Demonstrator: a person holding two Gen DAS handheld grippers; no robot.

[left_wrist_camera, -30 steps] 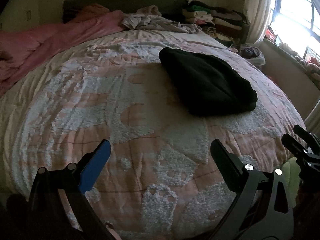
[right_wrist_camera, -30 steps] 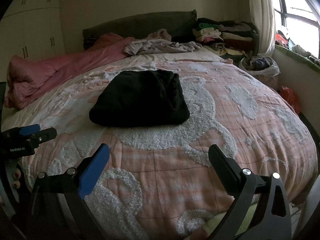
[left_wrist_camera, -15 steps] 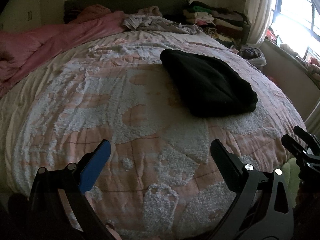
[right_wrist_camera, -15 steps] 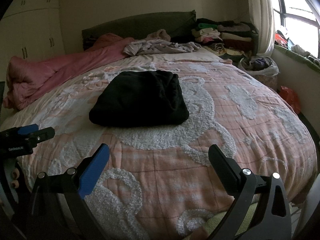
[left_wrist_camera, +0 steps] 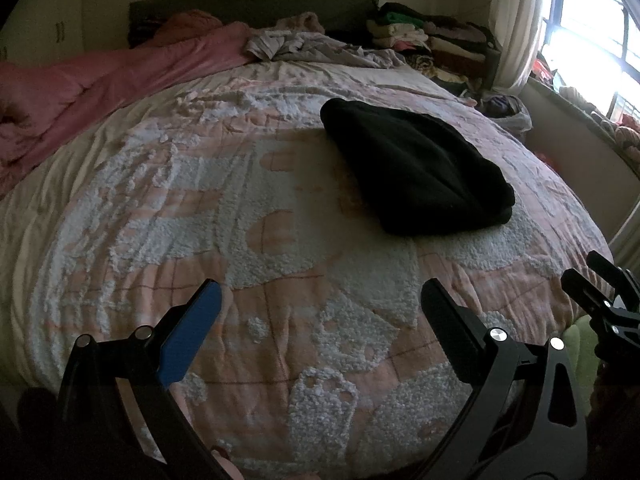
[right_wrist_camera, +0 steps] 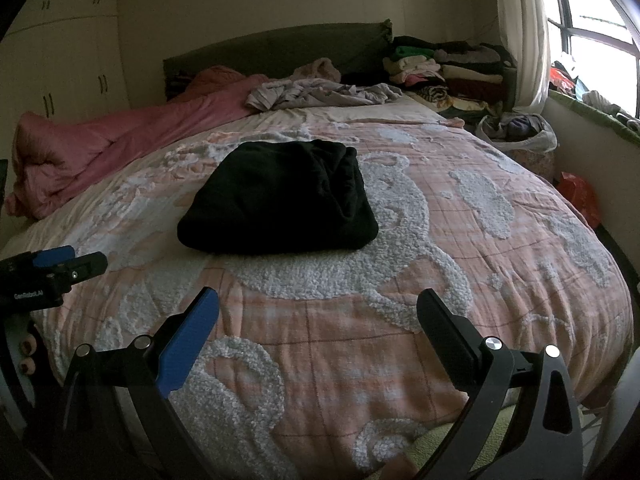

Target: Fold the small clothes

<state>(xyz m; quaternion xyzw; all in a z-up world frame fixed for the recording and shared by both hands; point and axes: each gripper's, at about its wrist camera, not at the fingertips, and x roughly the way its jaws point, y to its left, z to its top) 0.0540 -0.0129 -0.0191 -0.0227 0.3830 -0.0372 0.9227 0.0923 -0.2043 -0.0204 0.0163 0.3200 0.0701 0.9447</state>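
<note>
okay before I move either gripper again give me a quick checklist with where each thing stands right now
1. Left gripper open and empty: ok.
2. Right gripper open and empty: ok.
3. Black garment folded into a compact bundle: ok.
4. Black garment lying flat on the bedspread, clear of both grippers: ok.
5. Another small piece within reach to fold: cannot tell; the crumpled grey clothes lie far off by the headboard.
</note>
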